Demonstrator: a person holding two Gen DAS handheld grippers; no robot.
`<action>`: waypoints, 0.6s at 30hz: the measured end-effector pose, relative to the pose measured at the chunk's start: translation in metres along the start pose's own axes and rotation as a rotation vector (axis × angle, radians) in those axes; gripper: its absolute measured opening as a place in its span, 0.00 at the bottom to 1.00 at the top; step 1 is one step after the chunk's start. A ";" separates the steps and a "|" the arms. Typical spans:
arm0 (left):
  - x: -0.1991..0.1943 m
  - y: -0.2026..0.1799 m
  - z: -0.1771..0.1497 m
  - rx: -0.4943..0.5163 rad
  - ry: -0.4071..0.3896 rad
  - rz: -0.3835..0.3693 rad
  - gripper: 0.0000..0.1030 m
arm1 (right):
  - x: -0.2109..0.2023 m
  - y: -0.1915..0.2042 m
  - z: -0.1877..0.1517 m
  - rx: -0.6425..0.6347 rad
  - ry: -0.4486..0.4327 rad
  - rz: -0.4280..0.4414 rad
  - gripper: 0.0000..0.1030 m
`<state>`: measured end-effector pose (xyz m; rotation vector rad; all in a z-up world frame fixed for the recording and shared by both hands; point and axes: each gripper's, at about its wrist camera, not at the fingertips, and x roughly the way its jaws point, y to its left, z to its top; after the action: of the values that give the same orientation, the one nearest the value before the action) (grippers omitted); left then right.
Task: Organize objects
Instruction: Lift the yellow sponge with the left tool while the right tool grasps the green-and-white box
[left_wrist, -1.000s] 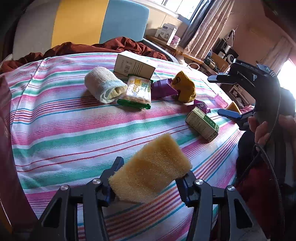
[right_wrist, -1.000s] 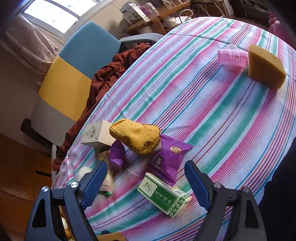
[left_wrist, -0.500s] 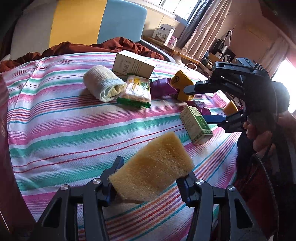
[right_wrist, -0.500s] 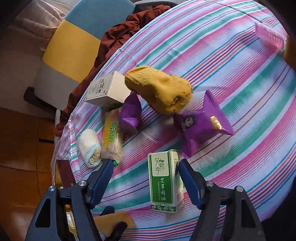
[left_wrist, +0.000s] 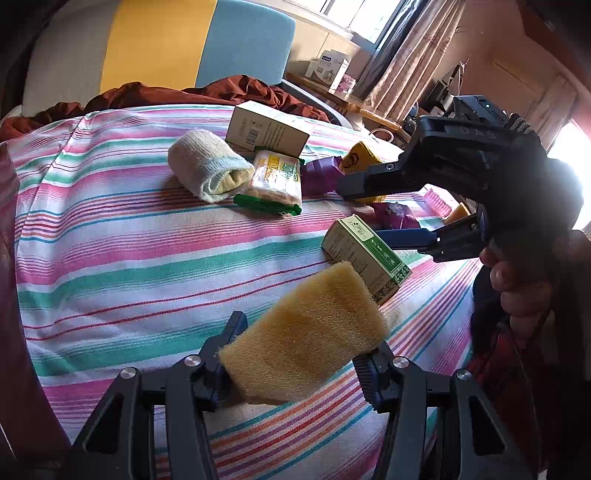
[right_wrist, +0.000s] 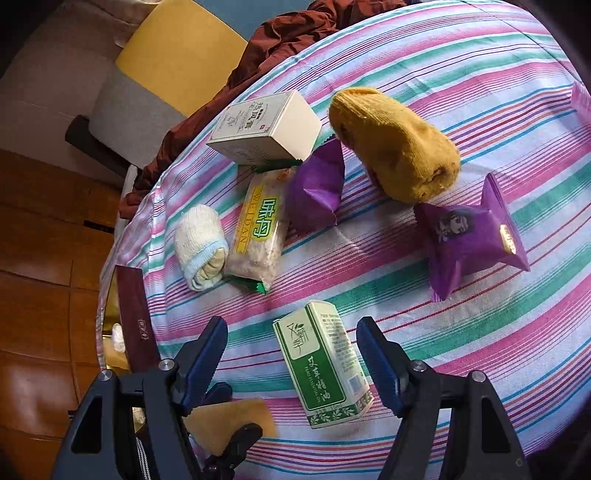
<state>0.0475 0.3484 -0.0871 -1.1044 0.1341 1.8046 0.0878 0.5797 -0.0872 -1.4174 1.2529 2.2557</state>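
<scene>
My left gripper (left_wrist: 299, 354) is shut on a yellow sponge (left_wrist: 306, 332), held just above the striped tablecloth (left_wrist: 129, 258). A green and white box (right_wrist: 321, 362) lies flat on the cloth between the fingers of my right gripper (right_wrist: 293, 339). Those jaws stand open on either side of the box, and the pads do not press on it. In the left wrist view the right gripper (left_wrist: 365, 210) hangs over the same green box (left_wrist: 365, 254), with a hand behind it. The sponge (right_wrist: 232, 421) also shows at the right wrist view's bottom edge.
Farther back lie a white box (right_wrist: 266, 129), a rolled white sock (right_wrist: 201, 245), a snack packet (right_wrist: 258, 229), two purple packets (right_wrist: 317, 184) (right_wrist: 469, 236) and a mustard sock (right_wrist: 395, 144). A dark red case (right_wrist: 136, 328) sits at the table edge. A chair (left_wrist: 159, 44) with brown cloth stands behind.
The right gripper has come down and rolled over the green box, and its jaws have narrowed around it. The left gripper has kept still with the sponge.
</scene>
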 end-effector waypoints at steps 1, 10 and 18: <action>0.000 0.000 0.000 0.000 0.000 0.000 0.55 | 0.001 0.001 -0.001 -0.010 0.003 -0.013 0.71; 0.000 0.000 0.000 0.002 0.001 -0.001 0.56 | 0.017 0.012 -0.007 -0.120 0.055 -0.197 0.48; -0.001 -0.001 0.001 0.005 0.019 -0.005 0.52 | 0.024 0.017 -0.009 -0.174 0.052 -0.242 0.34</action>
<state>0.0482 0.3486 -0.0852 -1.1174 0.1473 1.7890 0.0713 0.5567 -0.0992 -1.6001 0.8611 2.2176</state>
